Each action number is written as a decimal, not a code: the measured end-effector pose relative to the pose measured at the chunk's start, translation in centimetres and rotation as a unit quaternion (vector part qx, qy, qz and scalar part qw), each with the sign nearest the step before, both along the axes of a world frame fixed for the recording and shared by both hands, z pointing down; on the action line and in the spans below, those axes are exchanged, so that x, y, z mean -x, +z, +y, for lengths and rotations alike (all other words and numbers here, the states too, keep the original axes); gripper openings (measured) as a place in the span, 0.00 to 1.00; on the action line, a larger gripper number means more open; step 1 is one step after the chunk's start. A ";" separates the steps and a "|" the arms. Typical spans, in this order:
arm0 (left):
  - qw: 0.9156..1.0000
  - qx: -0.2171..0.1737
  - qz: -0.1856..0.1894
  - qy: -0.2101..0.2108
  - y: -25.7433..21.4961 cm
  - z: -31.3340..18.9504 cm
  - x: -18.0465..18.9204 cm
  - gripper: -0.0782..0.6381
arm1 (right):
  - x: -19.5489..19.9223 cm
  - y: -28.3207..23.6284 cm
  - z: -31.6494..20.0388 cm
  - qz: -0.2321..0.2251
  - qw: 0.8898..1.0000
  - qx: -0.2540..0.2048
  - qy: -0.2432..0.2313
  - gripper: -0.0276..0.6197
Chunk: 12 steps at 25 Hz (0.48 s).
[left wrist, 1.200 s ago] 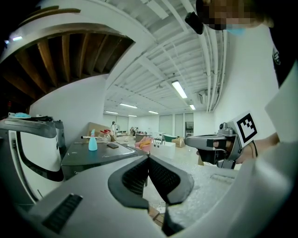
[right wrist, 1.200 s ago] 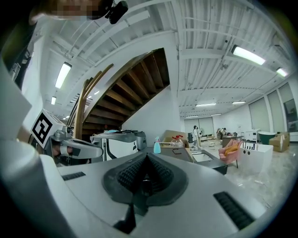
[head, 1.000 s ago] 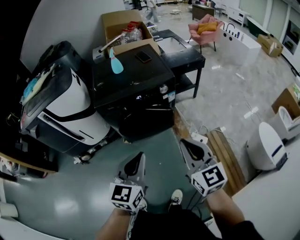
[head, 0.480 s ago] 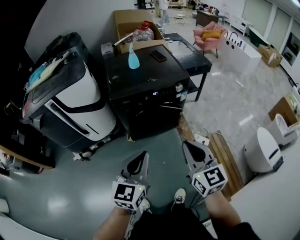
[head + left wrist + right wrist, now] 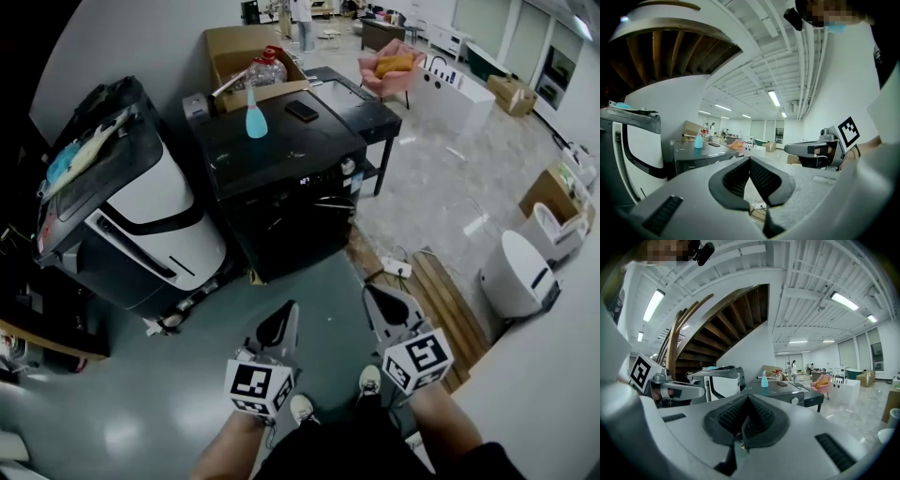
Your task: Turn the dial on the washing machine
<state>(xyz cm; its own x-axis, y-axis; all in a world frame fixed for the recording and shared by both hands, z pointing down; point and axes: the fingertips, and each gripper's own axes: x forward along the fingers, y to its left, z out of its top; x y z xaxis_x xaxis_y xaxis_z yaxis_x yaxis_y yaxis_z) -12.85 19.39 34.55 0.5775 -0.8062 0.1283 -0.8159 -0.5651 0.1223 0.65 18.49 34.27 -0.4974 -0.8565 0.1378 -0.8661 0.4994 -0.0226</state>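
The black washing machine (image 5: 281, 202) stands ahead on the grey floor, with its silver dial (image 5: 348, 167) at the right end of the front panel. In the right gripper view the dial (image 5: 795, 400) shows small and far beyond the jaws. My left gripper (image 5: 278, 323) and right gripper (image 5: 380, 302) are held side by side low in front of the person, both shut and empty, well short of the machine. From the left gripper (image 5: 750, 159) the machine (image 5: 701, 154) lies at the left. The right gripper (image 5: 747, 397) points roughly at the machine.
A blue spray bottle (image 5: 254, 117) and a phone (image 5: 302, 111) lie on the machine's top. A large white and black appliance (image 5: 141, 211) stands to its left, and a black table (image 5: 361, 94) and a cardboard box (image 5: 246, 52) behind. Wooden boards (image 5: 441, 291) and a white device (image 5: 520, 272) lie right.
The person has taken a step, a second shoe now showing, and both shut grippers have travelled along level. The view of the machine has shifted slightly.
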 end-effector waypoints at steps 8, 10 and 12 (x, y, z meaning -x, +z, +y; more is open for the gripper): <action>0.999 -0.003 0.008 0.031 -0.2 0.5 -0.4 0.12 | -0.1 0.0 1.9 0.003 1.000 0.000 0.028 0.04; 0.999 -0.006 0.009 0.035 -0.2 0.6 -0.5 0.12 | -0.2 0.2 2.2 0.005 0.999 0.001 0.032 0.04; 0.999 -0.004 0.011 0.037 -0.1 0.6 -0.5 0.12 | -0.2 0.3 2.3 0.006 0.999 0.003 0.036 0.04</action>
<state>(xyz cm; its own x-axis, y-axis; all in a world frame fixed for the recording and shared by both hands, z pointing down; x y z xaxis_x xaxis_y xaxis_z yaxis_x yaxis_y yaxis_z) -12.32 19.95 34.42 0.6380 -0.7623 0.1087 -0.7692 -0.6247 0.1341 0.89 20.84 34.58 -0.4334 -0.8889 0.1482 -0.8997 0.4363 -0.0141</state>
